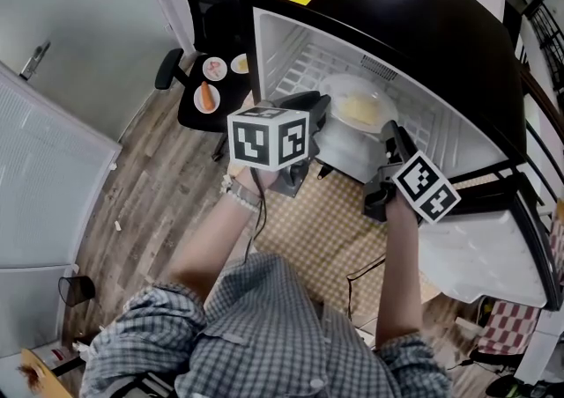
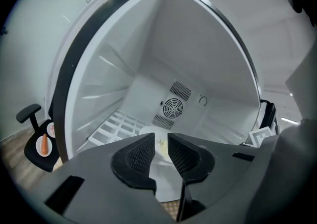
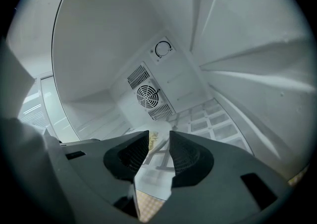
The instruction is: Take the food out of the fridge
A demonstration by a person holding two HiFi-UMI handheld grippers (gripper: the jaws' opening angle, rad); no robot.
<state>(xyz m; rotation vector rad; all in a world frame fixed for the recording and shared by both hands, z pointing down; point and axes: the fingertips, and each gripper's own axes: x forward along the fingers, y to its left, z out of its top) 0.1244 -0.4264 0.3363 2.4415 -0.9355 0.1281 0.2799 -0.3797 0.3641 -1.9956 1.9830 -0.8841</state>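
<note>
A small black fridge (image 1: 423, 26) stands open, white inside. At the front of its wire shelf (image 1: 308, 66) sits a white dish of pale yellow food (image 1: 357, 110). My left gripper (image 1: 315, 128) is at the dish's left front edge, and its jaws stand slightly apart. In the left gripper view the dish (image 2: 159, 143) shows through that gap, and the pads do not press on it. My right gripper (image 1: 388, 148) is at the dish's right front edge. The right gripper view shows the white rim (image 3: 157, 161) filling the gap between its pads.
A black chair (image 1: 198, 79) to the left of the fridge carries small plates, one with a carrot (image 1: 206, 97). A checkered mat (image 1: 326, 229) lies on the wooden floor before the fridge. The fridge's white door (image 1: 480, 255) hangs open at the right. The fan grille (image 2: 172, 107) marks the back wall.
</note>
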